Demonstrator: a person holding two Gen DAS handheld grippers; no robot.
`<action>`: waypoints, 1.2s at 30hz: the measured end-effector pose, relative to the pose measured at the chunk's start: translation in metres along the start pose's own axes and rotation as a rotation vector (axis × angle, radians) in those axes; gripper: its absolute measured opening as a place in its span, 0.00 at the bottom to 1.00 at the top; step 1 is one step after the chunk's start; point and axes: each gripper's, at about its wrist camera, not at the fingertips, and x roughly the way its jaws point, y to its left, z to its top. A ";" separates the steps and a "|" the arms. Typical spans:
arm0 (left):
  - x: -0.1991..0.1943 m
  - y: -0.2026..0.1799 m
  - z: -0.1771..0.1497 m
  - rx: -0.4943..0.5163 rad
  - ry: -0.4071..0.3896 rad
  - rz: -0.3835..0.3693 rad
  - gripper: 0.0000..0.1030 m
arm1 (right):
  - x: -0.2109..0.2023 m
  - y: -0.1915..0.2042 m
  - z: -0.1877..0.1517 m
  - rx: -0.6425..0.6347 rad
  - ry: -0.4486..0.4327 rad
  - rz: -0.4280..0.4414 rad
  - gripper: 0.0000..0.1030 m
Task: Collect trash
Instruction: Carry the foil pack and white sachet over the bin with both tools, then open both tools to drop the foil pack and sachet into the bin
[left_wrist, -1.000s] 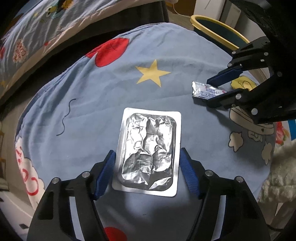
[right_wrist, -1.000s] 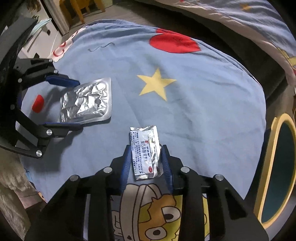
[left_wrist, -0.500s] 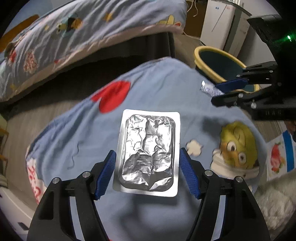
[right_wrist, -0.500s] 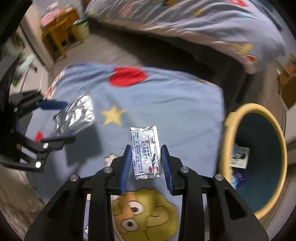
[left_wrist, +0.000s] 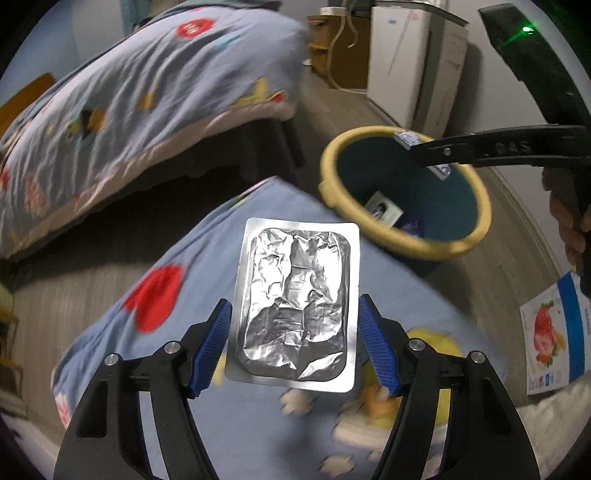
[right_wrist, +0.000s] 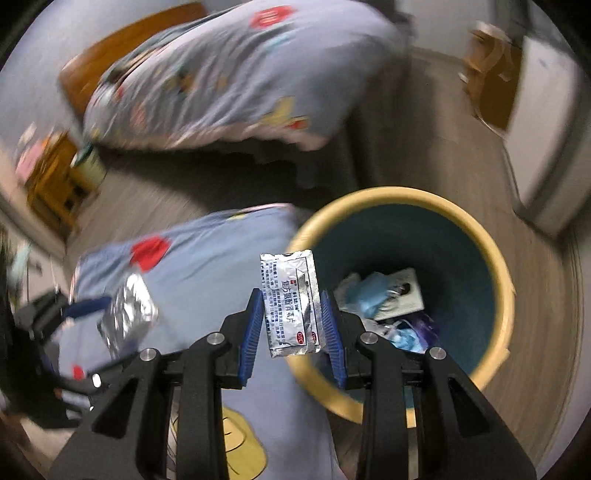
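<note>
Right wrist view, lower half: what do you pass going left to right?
left gripper → foil blister pack → printed sachet between the right gripper fingers → trash inside the yellow-rimmed bin

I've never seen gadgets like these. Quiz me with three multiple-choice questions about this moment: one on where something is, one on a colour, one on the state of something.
1. Where is the printed sachet in the right tool?
A. lying on the blanket
B. held up at the bin's near rim
C. at the bottom of the bin

2. What colour is the trash bin's rim?
A. red
B. white
C. yellow

3. What is the state of the foil blister pack?
A. clamped between the left tool's pads
B. lying loose on the floor
C. already in the bin

Answers:
1. B: the right wrist view shows it lifted, with the bin's near rim behind it.
2. C: a yellow rim rings a dark teal inside.
3. A: both blue pads press on its edges, above the blue blanket.
</note>
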 end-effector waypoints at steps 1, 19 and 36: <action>0.002 -0.008 0.007 0.013 -0.006 -0.006 0.67 | -0.001 -0.012 0.000 0.033 -0.005 -0.004 0.31; 0.061 -0.093 0.081 0.108 -0.029 -0.086 0.67 | -0.001 -0.119 -0.019 0.362 -0.023 -0.014 0.31; 0.093 -0.113 0.105 0.121 -0.045 -0.062 0.70 | -0.002 -0.144 -0.023 0.467 -0.085 0.061 0.38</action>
